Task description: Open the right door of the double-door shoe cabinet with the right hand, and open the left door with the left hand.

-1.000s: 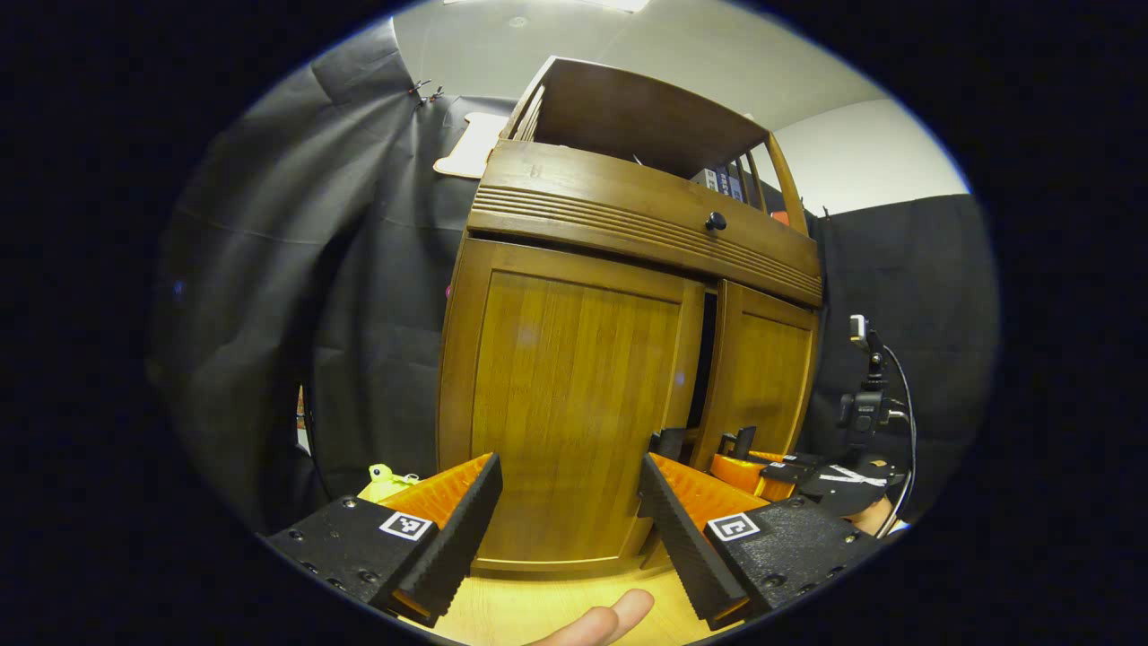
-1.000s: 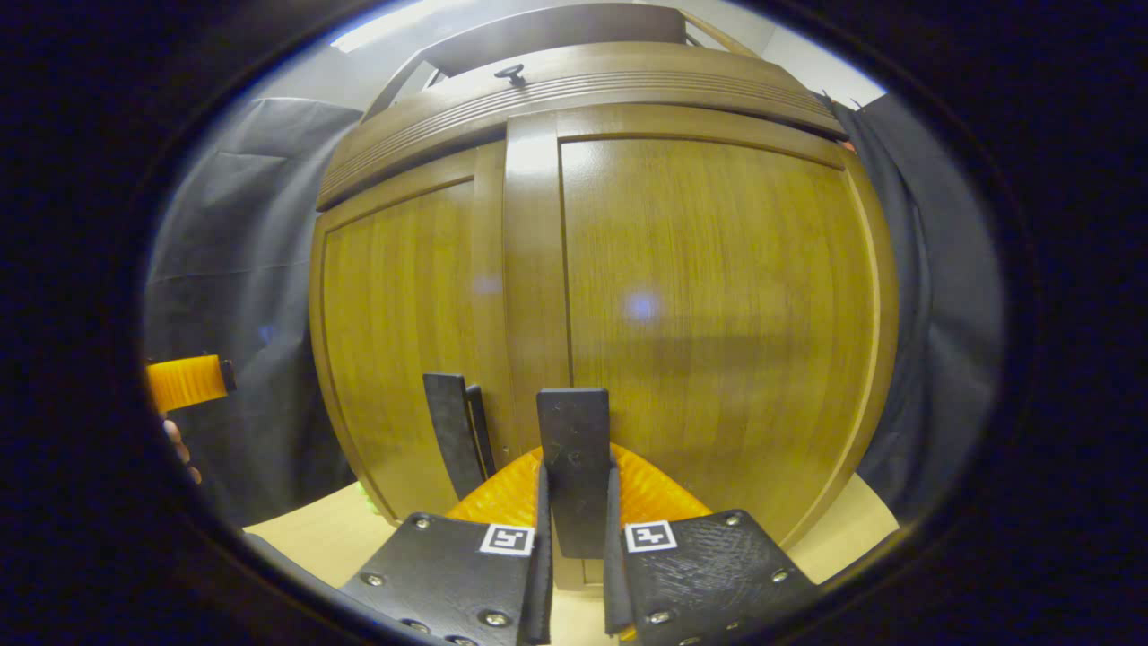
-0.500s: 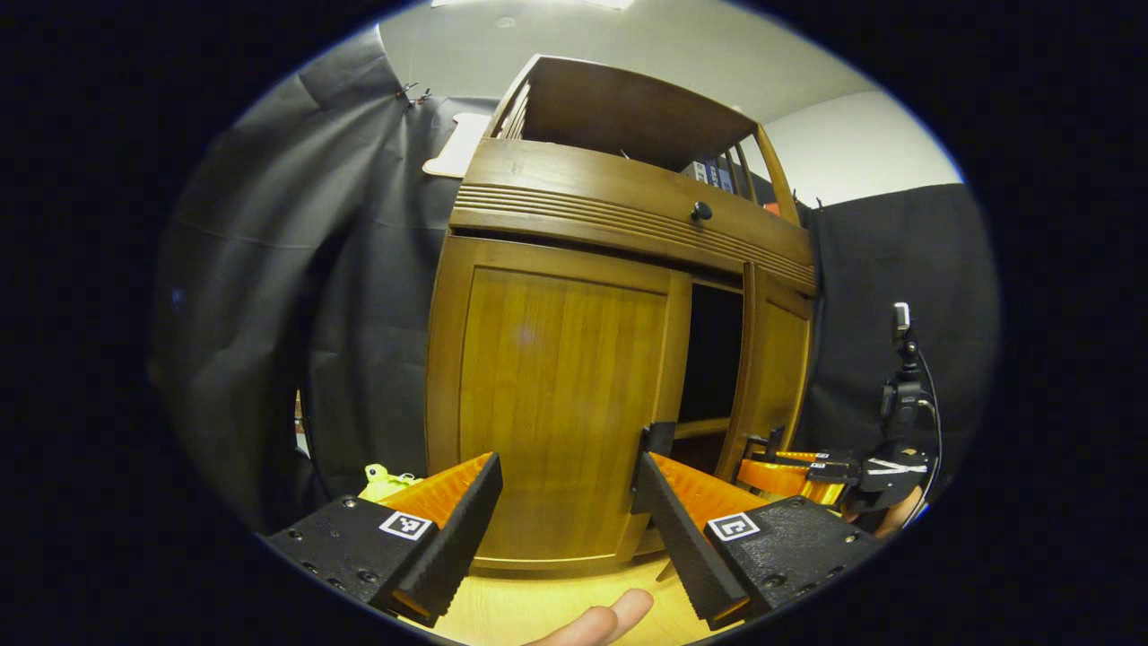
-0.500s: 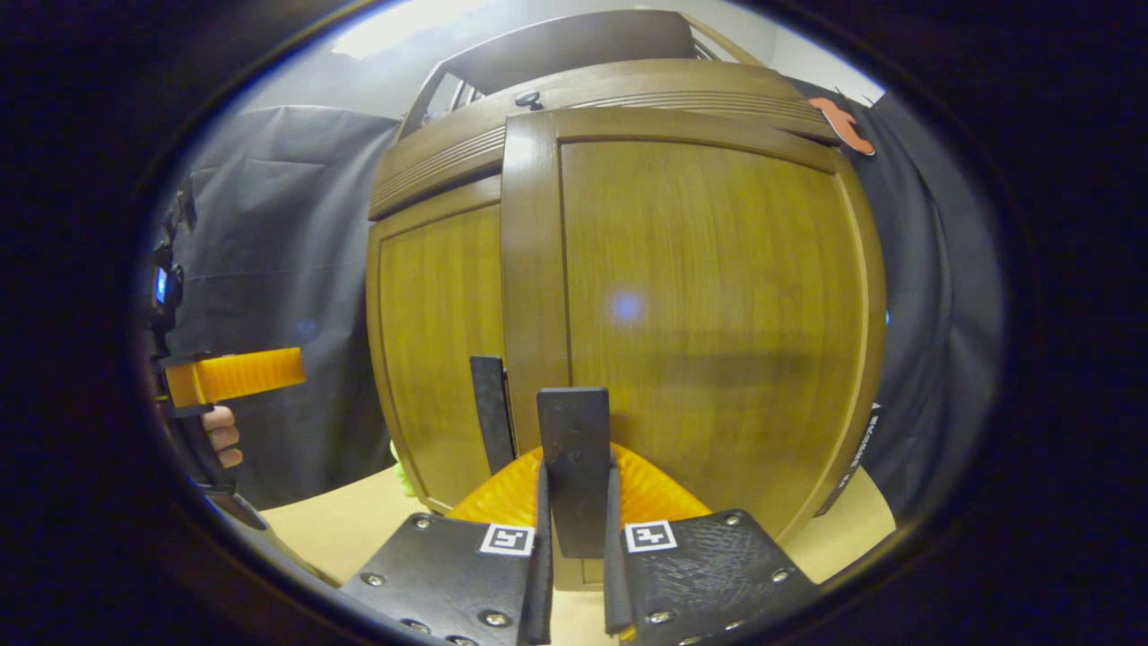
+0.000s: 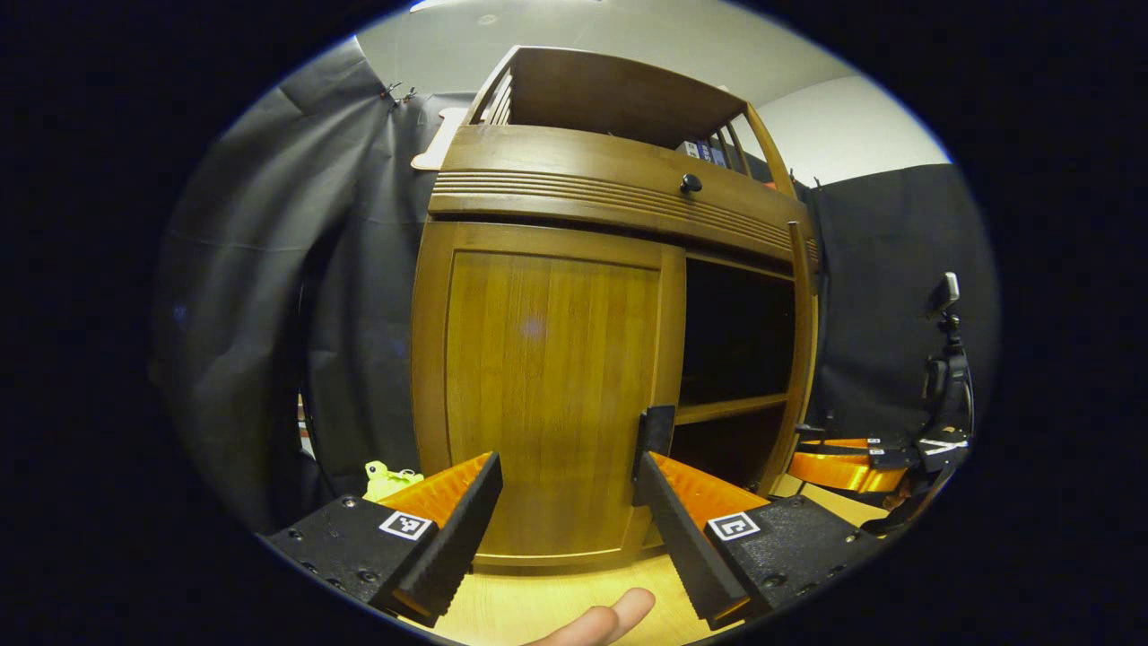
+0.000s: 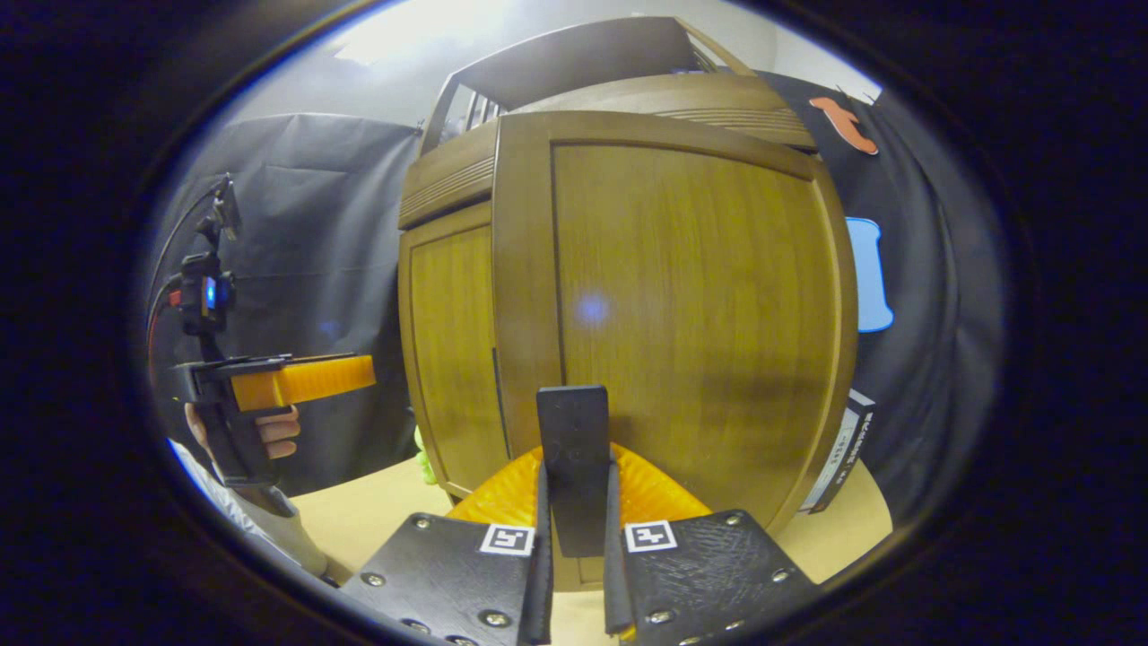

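With the right gripper (image 6: 574, 574) pinching the swung-out right brown wooden door (image 6: 682, 305), the spread left gripper (image 5: 565, 520) faced the shut left wooden door (image 5: 547, 395), best hooked at its inner edge.

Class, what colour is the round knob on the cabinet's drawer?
Black round knob, best in the left gripper view.

Glossy wooden shoe cabinet (image 5: 538, 377)

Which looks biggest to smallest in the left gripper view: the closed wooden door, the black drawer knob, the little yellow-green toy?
1. Closed brown wooden left door
2. Small yellow-green toy beside the cabinet
3. Round black drawer knob
The toy and the knob lie at different depths, so their order is unsure.
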A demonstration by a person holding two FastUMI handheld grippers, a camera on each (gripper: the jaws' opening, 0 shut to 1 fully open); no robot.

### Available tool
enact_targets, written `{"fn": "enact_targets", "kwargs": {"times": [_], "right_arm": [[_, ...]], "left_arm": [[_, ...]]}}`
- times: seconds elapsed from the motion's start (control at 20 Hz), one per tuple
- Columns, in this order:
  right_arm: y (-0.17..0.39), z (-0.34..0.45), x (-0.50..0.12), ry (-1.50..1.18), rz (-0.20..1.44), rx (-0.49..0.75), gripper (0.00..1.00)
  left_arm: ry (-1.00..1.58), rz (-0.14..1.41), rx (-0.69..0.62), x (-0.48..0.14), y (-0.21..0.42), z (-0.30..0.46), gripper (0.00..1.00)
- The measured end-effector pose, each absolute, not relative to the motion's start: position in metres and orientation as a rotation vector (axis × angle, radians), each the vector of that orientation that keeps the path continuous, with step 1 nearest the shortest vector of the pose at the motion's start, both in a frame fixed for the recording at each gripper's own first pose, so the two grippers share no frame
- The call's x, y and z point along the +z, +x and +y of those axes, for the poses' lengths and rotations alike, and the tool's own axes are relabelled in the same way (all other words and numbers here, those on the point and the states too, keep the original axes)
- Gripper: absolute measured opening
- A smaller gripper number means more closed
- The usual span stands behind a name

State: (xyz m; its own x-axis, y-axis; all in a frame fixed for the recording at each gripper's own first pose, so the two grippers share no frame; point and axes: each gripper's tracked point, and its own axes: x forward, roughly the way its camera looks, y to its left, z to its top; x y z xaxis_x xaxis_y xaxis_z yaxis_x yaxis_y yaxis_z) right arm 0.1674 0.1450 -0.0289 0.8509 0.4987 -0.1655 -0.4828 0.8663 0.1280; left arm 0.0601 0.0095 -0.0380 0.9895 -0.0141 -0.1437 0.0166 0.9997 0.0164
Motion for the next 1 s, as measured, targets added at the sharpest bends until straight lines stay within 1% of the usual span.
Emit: {"fn": "enact_targets", "kwargs": {"times": [0.05,0.1,0.2,0.25,0.35,0.4,0.45,0.5,0.55,0.6,0.65,0.75,0.8,0.85,1.0], "right_arm": [[0.163,0.144,-0.027,0.086,0.192,0.52,0.19],[0.162,0.143,-0.026,0.094,0.189,0.521,0.19],[0.157,0.137,-0.024,0.083,0.182,0.521,0.19],[0.152,0.132,-0.024,0.082,0.18,0.518,0.23],[0.144,0.124,-0.02,0.088,0.179,0.519,0.23],[0.141,0.119,-0.018,0.088,0.176,0.519,0.23],[0.137,0.112,-0.017,0.09,0.174,0.516,0.23],[0.133,0.106,-0.017,0.092,0.172,0.511,0.23],[0.128,0.098,-0.016,0.092,0.166,0.503,0.23],[0.124,0.091,-0.014,0.092,0.164,0.496,0.23],[0.119,0.085,-0.013,0.092,0.158,0.488,0.23],[0.113,0.073,-0.01,0.1,0.152,0.473,0.23],[0.111,0.068,-0.009,0.102,0.151,0.464,0.22],[0.108,0.063,-0.008,0.105,0.15,0.451,0.23],[0.102,0.047,-0.009,0.087,0.149,0.403,0.22]], "left_arm": [[0.018,0.145,-0.016,-0.039,0.061,0.008,0.96],[0.021,0.148,-0.019,-0.041,0.06,0.006,0.92],[0.028,0.149,-0.027,-0.042,0.06,0.001,0.92],[0.028,0.148,-0.032,-0.042,0.06,-0.002,0.96],[0.028,0.15,-0.038,-0.044,0.06,-0.006,0.96],[0.031,0.152,-0.042,-0.046,0.06,-0.008,0.92],[0.034,0.153,-0.044,-0.046,0.06,-0.01,0.96],[0.036,0.156,-0.045,-0.047,0.061,-0.012,0.96],[0.038,0.158,-0.046,-0.048,0.061,-0.013,0.96],[0.039,0.16,-0.048,-0.05,0.062,-0.015,0.93],[0.041,0.162,-0.05,-0.051,0.062,-0.016,0.92],[0.049,0.164,-0.052,-0.053,0.062,-0.02,0.92],[0.054,0.165,-0.054,-0.054,0.063,-0.021,0.96],[0.054,0.163,-0.058,-0.054,0.063,-0.023,0.92],[0.053,0.166,-0.063,-0.058,0.063,-0.029,0.92]]}}
